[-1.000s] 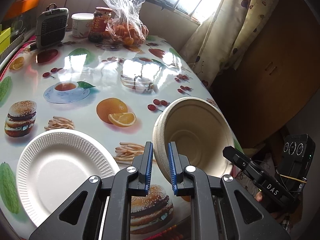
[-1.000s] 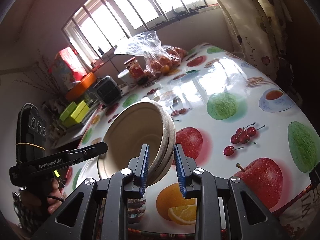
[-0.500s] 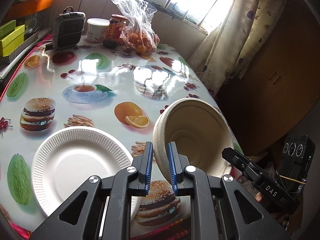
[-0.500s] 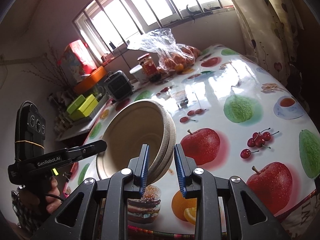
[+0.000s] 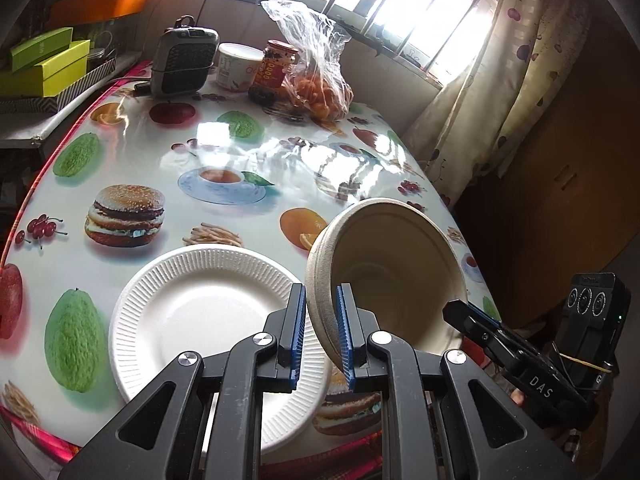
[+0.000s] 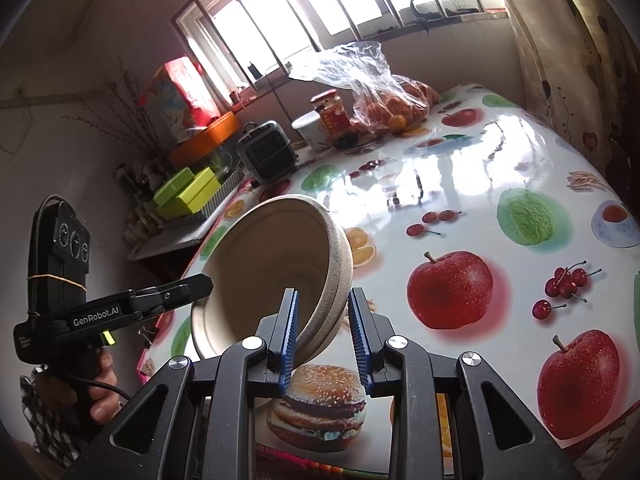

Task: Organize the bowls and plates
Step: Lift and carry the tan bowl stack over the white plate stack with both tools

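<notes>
A stack of beige pulp bowls [image 5: 392,264] hangs tilted above the fruit-print table [image 5: 224,152], held at two opposite rims. My left gripper [image 5: 320,300] is shut on the near rim in the left wrist view. My right gripper [image 6: 324,300] is shut on the other rim of the bowls [image 6: 272,264]. Each gripper also shows in the other's view, the right one [image 5: 480,328] and the left one [image 6: 180,292], the latter held by a hand. A white ribbed paper plate [image 5: 200,312] lies on the table just left of and below the bowls.
At the table's far end stand a plastic bag of oranges [image 5: 320,80], a red-lidded jar [image 5: 276,68], a white tub [image 5: 236,64] and a small grey heater [image 5: 184,60]. Green boxes [image 5: 48,68] sit on a side shelf. A curtain [image 5: 500,80] hangs at the right.
Both grippers have carried the bowls leftward across the table's near end, so the white plate now lies closer under them. Both grips are unchanged.
</notes>
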`<control>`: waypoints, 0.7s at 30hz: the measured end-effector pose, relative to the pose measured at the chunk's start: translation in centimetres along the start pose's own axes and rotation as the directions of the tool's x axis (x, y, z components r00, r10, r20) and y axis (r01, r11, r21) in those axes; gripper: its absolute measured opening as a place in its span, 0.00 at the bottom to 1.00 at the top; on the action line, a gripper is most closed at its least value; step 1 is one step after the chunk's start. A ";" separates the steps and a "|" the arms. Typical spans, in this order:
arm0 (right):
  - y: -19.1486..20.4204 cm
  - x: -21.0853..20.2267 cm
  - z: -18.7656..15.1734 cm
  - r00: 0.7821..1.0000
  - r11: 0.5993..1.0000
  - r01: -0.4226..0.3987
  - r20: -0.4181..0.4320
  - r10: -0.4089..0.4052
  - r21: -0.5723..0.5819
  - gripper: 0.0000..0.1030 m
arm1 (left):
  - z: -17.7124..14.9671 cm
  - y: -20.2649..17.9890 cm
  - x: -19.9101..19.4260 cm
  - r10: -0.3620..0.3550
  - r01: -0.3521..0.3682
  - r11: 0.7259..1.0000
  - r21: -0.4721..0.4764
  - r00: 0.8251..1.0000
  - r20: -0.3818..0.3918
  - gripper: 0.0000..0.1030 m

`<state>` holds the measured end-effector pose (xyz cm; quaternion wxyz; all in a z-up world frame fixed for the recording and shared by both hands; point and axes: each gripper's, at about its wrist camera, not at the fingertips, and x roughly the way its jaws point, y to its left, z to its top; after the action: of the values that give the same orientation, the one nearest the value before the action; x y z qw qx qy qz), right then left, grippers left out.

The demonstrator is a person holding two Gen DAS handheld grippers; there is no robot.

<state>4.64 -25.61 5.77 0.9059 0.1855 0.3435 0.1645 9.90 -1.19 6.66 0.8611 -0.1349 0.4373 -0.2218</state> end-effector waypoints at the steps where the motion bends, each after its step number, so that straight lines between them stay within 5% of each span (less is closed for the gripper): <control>1: 0.2 0.2 0.0 1.000 1.000 -0.003 -0.005 0.003 -0.005 0.25 | -0.1 0.3 -0.1 0.004 -0.004 1.000 -0.004 1.000 0.002 0.16; 21: 3.7 4.2 -0.4 0.995 0.996 -0.057 -0.083 0.051 -0.074 0.25 | -1.1 4.3 -2.1 0.086 -0.084 0.994 -0.067 0.996 0.025 0.16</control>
<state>6.72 -20.50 4.81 0.8928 0.1530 0.3683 0.2094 9.12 3.52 5.64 0.8709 -0.1476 0.4375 -0.1683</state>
